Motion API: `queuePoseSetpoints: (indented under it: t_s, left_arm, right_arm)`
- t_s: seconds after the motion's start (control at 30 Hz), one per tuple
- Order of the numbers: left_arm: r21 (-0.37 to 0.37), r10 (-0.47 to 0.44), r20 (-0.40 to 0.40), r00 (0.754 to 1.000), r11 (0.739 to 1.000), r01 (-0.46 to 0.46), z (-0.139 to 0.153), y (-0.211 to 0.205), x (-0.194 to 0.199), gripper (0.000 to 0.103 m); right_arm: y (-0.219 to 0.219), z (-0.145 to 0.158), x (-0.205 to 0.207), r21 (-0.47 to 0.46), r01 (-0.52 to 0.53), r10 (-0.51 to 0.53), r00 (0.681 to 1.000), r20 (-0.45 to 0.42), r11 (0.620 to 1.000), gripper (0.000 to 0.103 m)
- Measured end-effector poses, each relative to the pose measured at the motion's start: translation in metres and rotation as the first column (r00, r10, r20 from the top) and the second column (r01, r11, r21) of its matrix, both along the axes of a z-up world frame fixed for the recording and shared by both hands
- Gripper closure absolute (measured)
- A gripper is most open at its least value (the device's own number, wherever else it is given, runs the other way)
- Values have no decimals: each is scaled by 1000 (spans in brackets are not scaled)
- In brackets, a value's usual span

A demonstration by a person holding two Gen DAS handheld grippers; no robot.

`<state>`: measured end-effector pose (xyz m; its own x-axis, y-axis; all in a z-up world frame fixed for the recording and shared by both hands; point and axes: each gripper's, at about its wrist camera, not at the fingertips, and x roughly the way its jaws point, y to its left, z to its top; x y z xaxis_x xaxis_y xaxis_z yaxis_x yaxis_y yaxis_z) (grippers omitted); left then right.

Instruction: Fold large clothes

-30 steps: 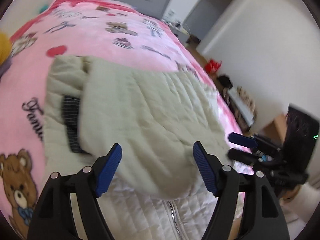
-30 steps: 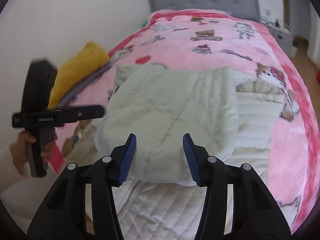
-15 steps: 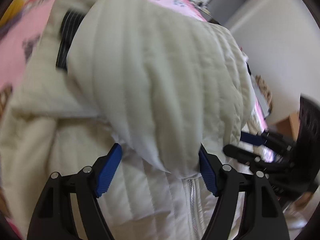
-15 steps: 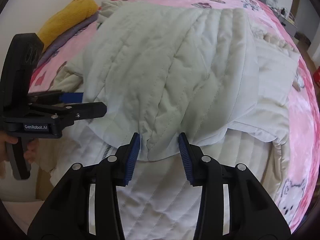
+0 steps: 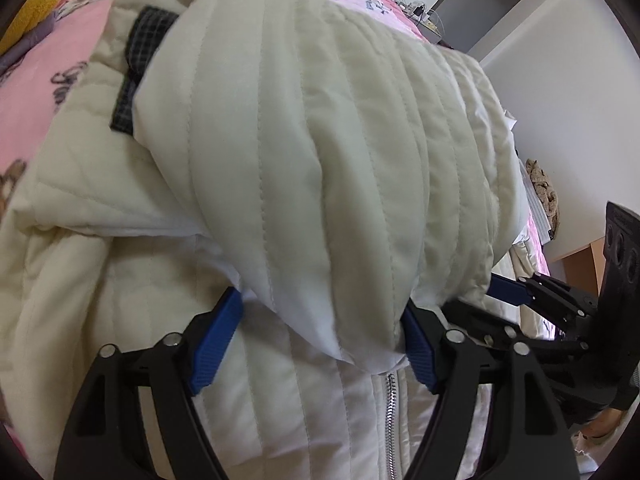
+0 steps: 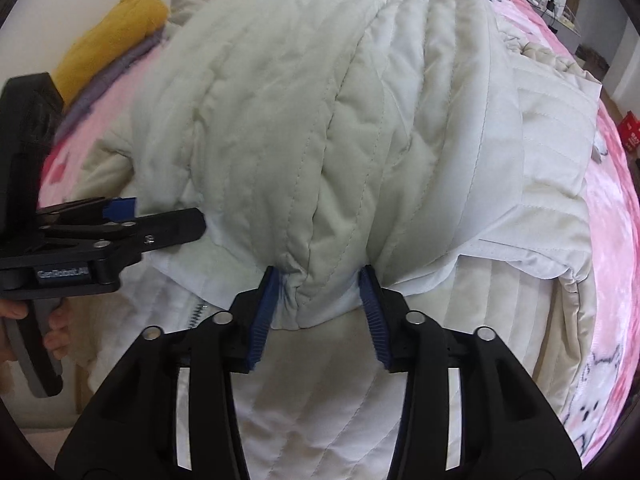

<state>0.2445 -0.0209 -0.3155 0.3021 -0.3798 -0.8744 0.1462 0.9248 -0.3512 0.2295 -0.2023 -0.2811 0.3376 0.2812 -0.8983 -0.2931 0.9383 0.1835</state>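
Quilted cream jacket (image 5: 320,140) on pink bedspread (image 6: 612,240), its folded hem between both grippers' just-opening jaws.

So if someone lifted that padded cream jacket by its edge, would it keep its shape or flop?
The quilted jacket would probably sag and drape: its folded flap already bulges softly. The puffy padding suggests it is light yet bulky. The right hand-held gripper puckers its hem, so it likely compresses easily.

Soft daylight, sharp centre, fisheye-warped dark edges.
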Motion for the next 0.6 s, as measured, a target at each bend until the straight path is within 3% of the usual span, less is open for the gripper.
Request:
queuePoseSetpoints:
  t_s: [0.07, 0.17, 0.23, 0.37, 0.53, 0.6]
  left_arm:
    - [7, 17, 10, 1000, 1000, -17, 10, 1, -1, 14]
    - [-6, 11, 53, 999, 1000, -10, 23, 11, -8, 11]
    - [2, -11, 52, 999, 1000, 11, 31, 15, -11, 11]
    - [15, -62, 68, 996, 998, 61, 50, 31, -27, 9]
    - [144, -124, 39, 991, 983, 118, 59, 60, -72, 9]
    - [153, -114, 18, 993, 982, 110, 59, 77, -91, 9]
  right_arm:
    - [-6, 16, -11, 60, -12, 10, 999, 34, 998, 50]
    - [-10, 35, -28, 71, -41, 34, 995, 97, 997, 49]
    - [-15, 44, -41, 65, -29, 21, 992, 124, 997, 43]
    - [-39, 62, -77, 57, 71, -80, 982, 174, 996, 29]
    - [-68, 70, -121, 6, 187, -185, 968, 169, 982, 25]
    - [-82, 65, -139, -22, 232, -225, 961, 162, 973, 23]
